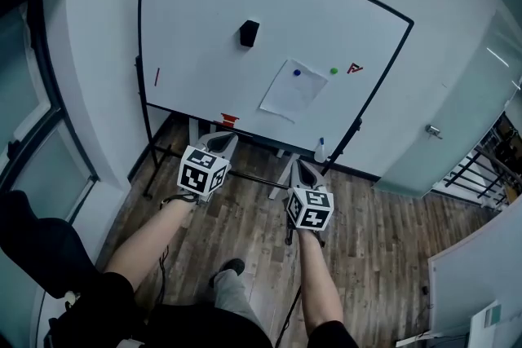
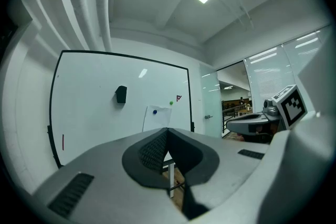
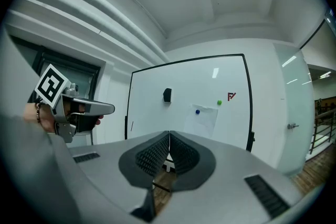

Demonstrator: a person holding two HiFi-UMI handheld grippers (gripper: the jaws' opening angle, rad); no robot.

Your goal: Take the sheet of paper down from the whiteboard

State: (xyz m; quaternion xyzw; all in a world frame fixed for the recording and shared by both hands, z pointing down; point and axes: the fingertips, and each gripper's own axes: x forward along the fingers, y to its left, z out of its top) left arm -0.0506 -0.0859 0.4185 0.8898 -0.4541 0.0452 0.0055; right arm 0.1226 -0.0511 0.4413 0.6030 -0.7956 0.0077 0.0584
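A white sheet of paper (image 1: 293,90) hangs tilted on the whiteboard (image 1: 204,28), pinned by a blue magnet (image 1: 297,72) near its top. The same sheet of paper (image 2: 156,118) (image 3: 206,118) shows ahead in both gripper views. My left gripper (image 1: 229,139) is shut and empty, below the board's lower edge and left of the sheet. My right gripper (image 1: 300,166) is shut and empty too, lower down and roughly under the sheet. Both point at the board from some way off. In the left gripper view the jaws (image 2: 167,129) meet; in the right gripper view they (image 3: 169,134) meet as well.
A black eraser (image 1: 249,33), a green magnet (image 1: 333,71), a red mark (image 1: 353,68) and a red marker (image 1: 157,77) are on the board. A spray bottle (image 1: 320,150) and a red item (image 1: 229,121) sit on its tray. The stand's legs (image 1: 281,175) cross the wood floor. A glass door (image 1: 440,126) is at right.
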